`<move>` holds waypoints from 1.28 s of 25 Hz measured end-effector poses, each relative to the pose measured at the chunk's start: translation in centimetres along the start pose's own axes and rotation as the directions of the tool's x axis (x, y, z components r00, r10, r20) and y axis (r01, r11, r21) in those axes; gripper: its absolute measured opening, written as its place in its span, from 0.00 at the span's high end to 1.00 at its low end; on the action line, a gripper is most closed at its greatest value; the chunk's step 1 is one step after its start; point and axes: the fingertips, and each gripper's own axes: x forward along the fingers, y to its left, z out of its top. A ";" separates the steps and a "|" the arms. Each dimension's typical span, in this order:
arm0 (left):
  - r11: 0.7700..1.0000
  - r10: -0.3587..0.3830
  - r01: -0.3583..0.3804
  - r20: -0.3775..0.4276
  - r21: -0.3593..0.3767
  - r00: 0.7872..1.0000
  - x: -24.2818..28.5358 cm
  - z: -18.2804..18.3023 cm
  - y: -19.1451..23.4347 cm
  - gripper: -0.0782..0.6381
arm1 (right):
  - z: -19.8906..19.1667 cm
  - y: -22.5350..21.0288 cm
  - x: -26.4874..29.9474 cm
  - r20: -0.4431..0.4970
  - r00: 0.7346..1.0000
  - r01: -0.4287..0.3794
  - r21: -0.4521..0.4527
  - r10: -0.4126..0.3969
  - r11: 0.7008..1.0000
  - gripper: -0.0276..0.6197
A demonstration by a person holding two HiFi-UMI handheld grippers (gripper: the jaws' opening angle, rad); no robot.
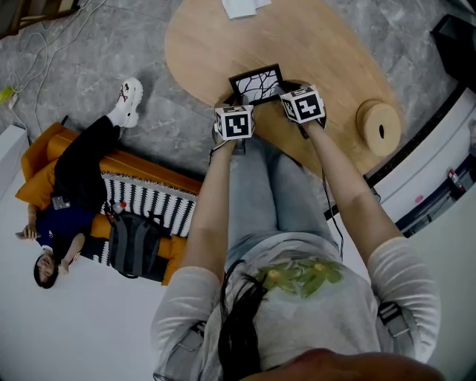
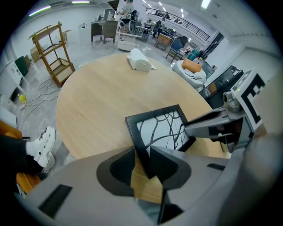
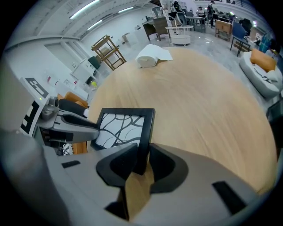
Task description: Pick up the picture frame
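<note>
A black picture frame (image 1: 256,83) with a black-and-white branch print is at the near edge of the round wooden table (image 1: 320,45). My left gripper (image 1: 239,101) is shut on its left edge; in the left gripper view, the black rim (image 2: 143,148) runs between the jaws of that gripper (image 2: 142,155). My right gripper (image 1: 287,94) is shut on the opposite edge, and the right gripper view shows the rim (image 3: 145,132) pinched in its jaws (image 3: 142,156). Each gripper view also shows the other gripper across the frame. Whether the frame still rests on the table I cannot tell.
A white roll of cloth (image 1: 244,6) lies at the table's far side. A round wooden stool (image 1: 379,126) stands to the right of the table. To the left, a person lies on an orange couch (image 1: 126,167) beside a dark bag (image 1: 137,245).
</note>
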 end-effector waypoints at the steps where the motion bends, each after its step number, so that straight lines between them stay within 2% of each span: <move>1: 1.000 0.000 0.000 0.002 0.002 1.000 0.0 0.0 0.0 0.73 | 0.0 0.0 0.0 0.002 1.000 0.001 0.003 -0.001 1.000 0.82; 10: 1.000 0.001 -0.001 -0.015 -0.030 1.000 0.3 -0.1 0.2 0.74 | 0.1 0.1 -0.1 0.015 1.000 -0.005 0.034 0.004 0.999 0.82; 19: 0.992 -0.036 0.029 -0.058 -0.120 0.998 -0.4 -0.3 0.3 0.76 | -0.3 0.3 -0.4 0.012 1.000 -0.014 0.050 0.013 0.999 0.82; 23: 0.994 -0.034 0.028 -0.051 -0.110 0.998 -1.1 0.0 -0.1 0.76 | 0.0 0.3 -1.3 0.017 1.000 -0.007 0.072 0.006 0.997 0.82; 32: 0.993 -0.052 0.049 -0.025 -0.107 0.998 -3.9 1.1 -0.7 0.76 | 1.0 1.3 -4.1 0.037 0.999 -0.008 0.059 0.006 0.998 0.82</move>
